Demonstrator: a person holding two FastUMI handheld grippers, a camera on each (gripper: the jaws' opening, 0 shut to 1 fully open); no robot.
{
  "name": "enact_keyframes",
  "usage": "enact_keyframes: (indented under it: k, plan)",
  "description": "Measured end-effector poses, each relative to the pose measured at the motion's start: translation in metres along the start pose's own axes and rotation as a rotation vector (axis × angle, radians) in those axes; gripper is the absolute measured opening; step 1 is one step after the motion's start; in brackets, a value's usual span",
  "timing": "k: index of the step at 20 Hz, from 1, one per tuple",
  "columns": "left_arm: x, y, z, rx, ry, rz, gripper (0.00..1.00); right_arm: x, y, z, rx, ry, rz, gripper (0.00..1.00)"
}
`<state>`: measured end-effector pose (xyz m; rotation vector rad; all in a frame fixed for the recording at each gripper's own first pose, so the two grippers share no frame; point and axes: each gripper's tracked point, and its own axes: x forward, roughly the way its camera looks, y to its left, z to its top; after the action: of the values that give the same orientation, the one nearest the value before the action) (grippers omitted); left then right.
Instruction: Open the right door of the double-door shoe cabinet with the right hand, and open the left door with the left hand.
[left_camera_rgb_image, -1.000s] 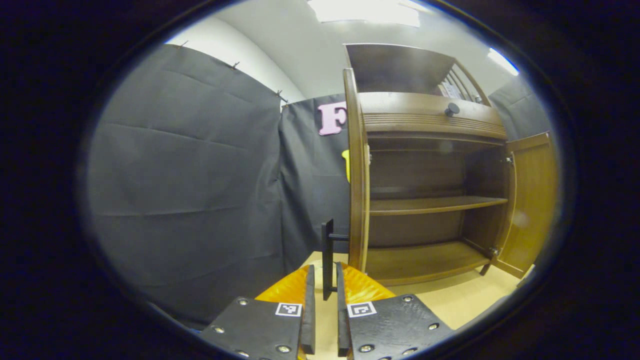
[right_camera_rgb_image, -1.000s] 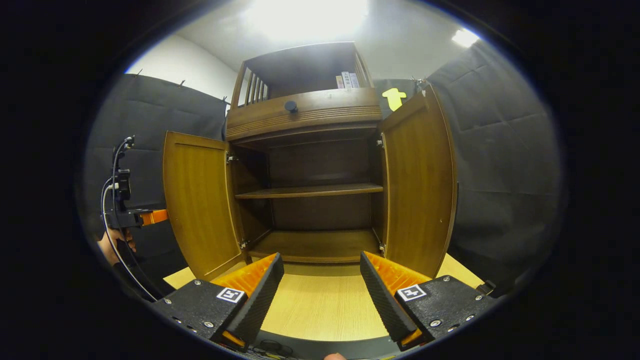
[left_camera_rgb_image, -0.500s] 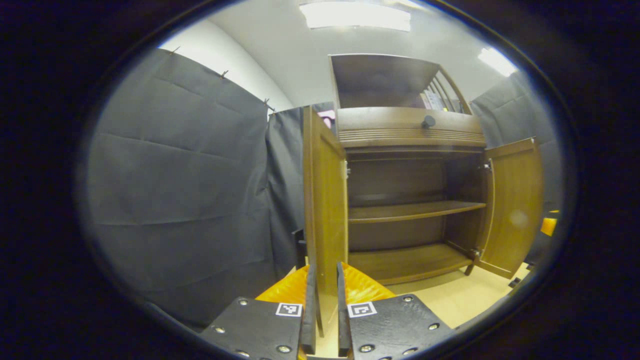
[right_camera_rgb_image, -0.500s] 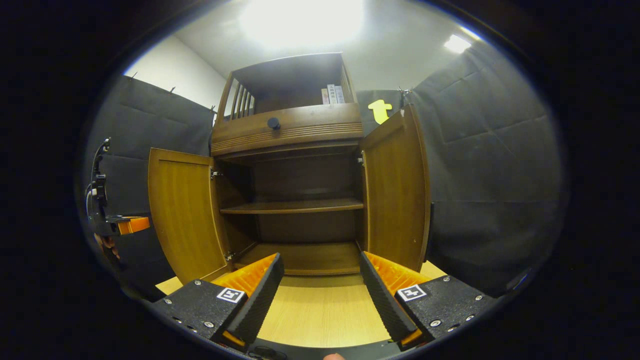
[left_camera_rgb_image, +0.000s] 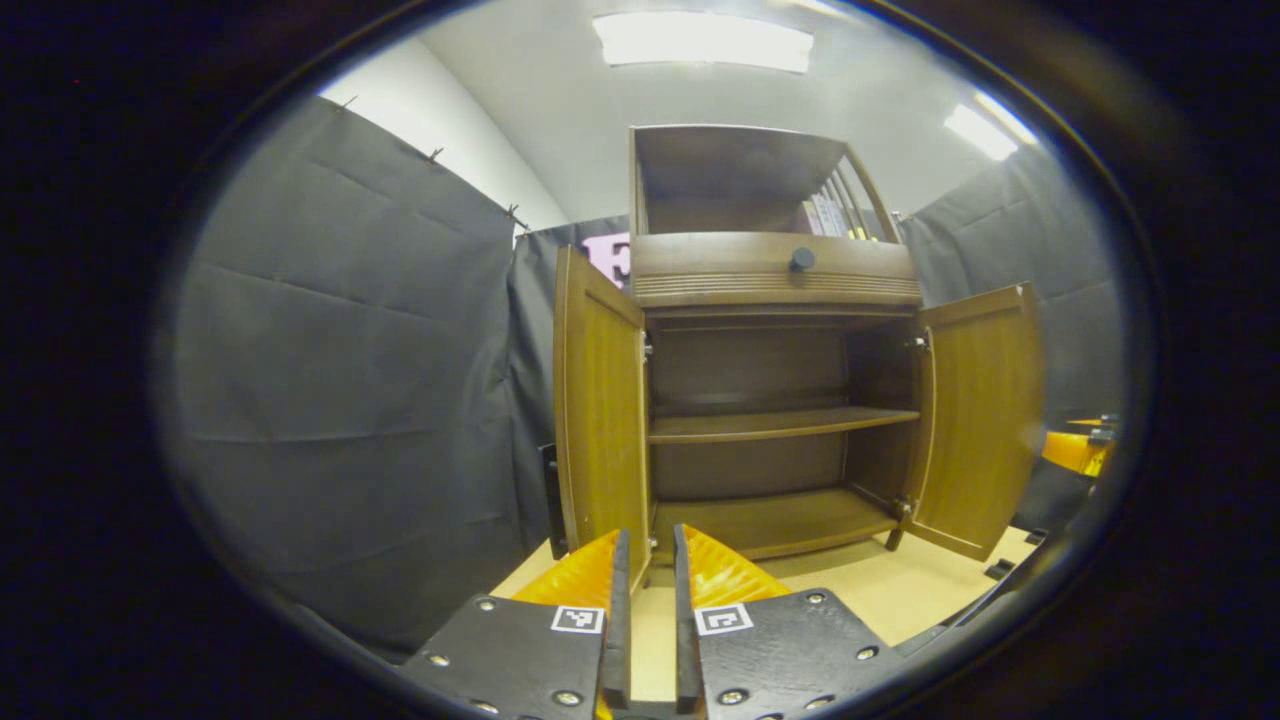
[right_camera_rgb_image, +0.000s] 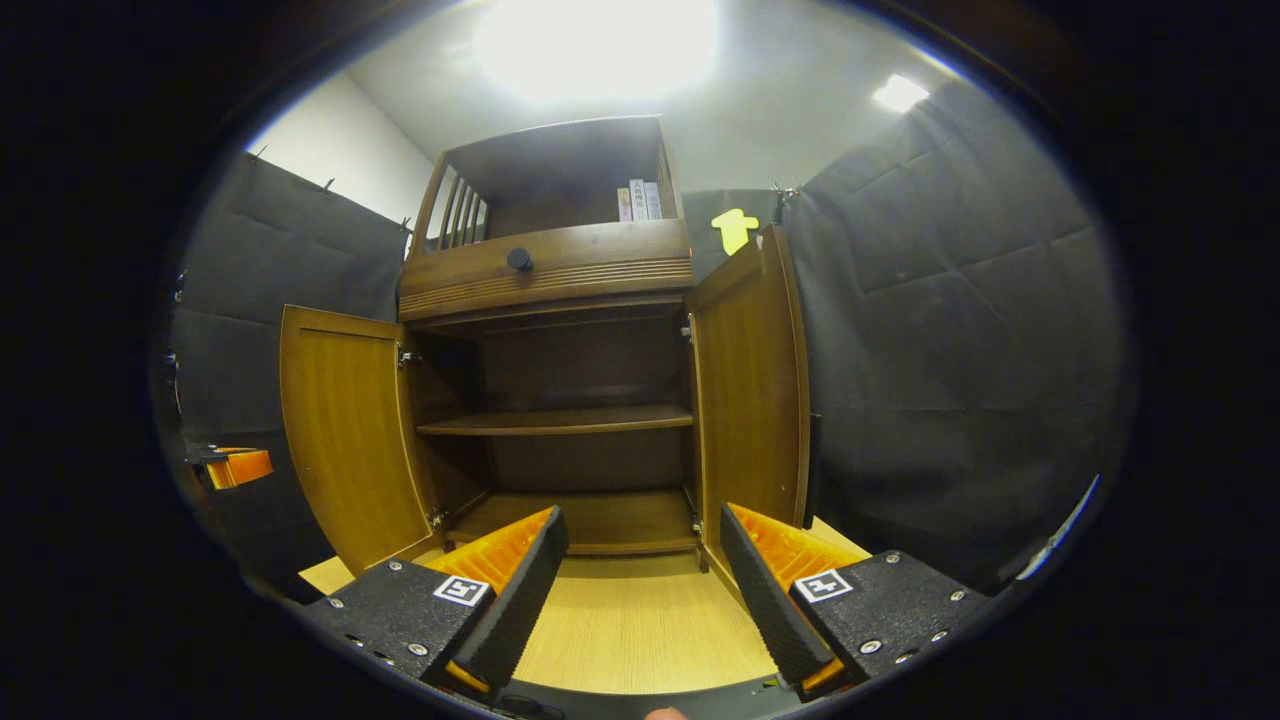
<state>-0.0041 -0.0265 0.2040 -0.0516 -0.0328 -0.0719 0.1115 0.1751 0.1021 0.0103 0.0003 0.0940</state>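
The shoe cabinet (left_camera_rgb_image: 770, 400) stands on a pale wooden surface (right_camera_rgb_image: 640, 620), ahead of both tools. Both of its doors are swung wide, baring 2 shelves inside. In the left gripper view, the left door (left_camera_rgb_image: 600, 420) stands almost edge-on just beyond the left tool (left_camera_rgb_image: 647, 640), with a black handle (left_camera_rgb_image: 549, 500) on its outer face, and the right door (left_camera_rgb_image: 975, 420) hangs open at the cabinet's far side. In the right gripper view, the right door (right_camera_rgb_image: 750, 390) stands just past the right tool (right_camera_rgb_image: 640, 590). Above the doors, the cabinet carries a drawer with 1 dark knob (left_camera_rgb_image: 801, 260).

The left tool's fingers are nearly together, a narrow gap between them, clamping nothing. The right tool's fingers stand wide apart and hold nothing.
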Motion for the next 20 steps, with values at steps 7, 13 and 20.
enact_keyframes:
  k: [7,13,20]
  plan:
    - [-0.015,-0.006,-0.016,0.016,0.018,-0.007,0.17,-0.009,-0.004,-0.003,0.002,0.004,-0.021,0.95]
    - [-0.017,-0.010,-0.015,0.012,0.023,-0.013,0.44,-0.010,-0.005,-0.001,0.009,0.000,-0.031,0.94]
    - [-0.018,-0.001,-0.011,0.033,0.011,0.024,0.94,-0.009,-0.004,0.001,0.004,-0.007,-0.036,0.95]
